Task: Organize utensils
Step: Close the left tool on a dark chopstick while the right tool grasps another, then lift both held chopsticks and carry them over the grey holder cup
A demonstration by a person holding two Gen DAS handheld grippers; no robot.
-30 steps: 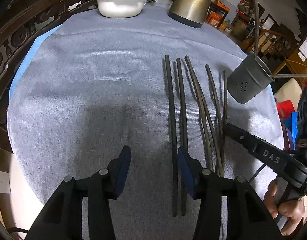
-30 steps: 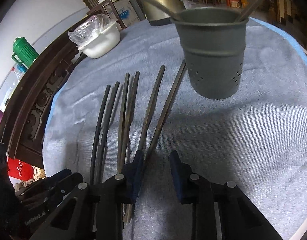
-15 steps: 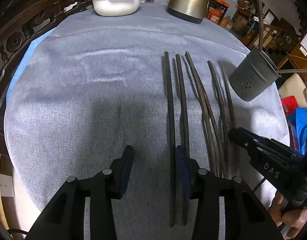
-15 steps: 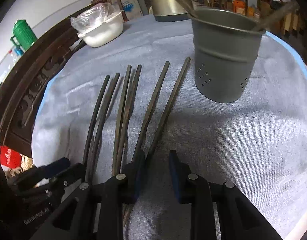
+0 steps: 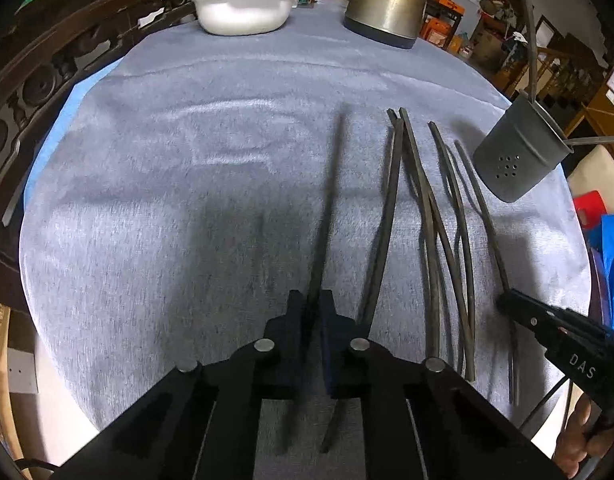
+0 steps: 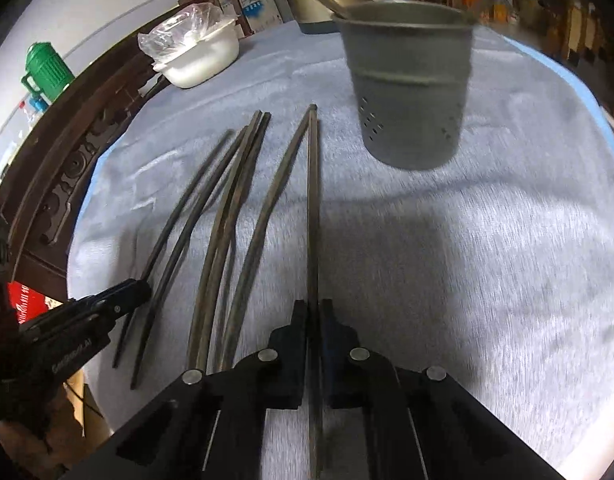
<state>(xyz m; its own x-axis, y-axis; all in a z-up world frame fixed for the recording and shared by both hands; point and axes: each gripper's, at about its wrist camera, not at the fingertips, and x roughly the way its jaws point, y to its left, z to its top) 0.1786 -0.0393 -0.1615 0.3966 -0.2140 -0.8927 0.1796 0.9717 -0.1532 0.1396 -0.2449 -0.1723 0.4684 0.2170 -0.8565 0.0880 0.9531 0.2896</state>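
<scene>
Several dark chopsticks (image 5: 431,220) lie side by side on the grey-blue cloth (image 5: 187,200). My left gripper (image 5: 313,308) is shut on the leftmost chopstick (image 5: 331,184), which runs forward from its pads, apart from the row. My right gripper (image 6: 314,312) is shut on the rightmost chopstick (image 6: 313,200), which points toward the grey perforated holder (image 6: 411,92). The other chopsticks (image 6: 227,208) lie left of it. The holder (image 5: 519,160) stands at the right edge with a few sticks in it. Each gripper shows in the other's view: right gripper (image 5: 505,303), left gripper (image 6: 141,290).
A white bowl (image 5: 243,12) with a plastic bag and a metal kettle (image 5: 387,0) stand at the far edge. A carved dark wooden rail (image 5: 47,80) runs along the left of the round table. A green jug (image 6: 47,72) stands beyond the rail.
Both grippers have closed, each onto one chopstick. The left one's chopstick has swung left, away from its neighbour; the right one's now lines up with its jaws.
</scene>
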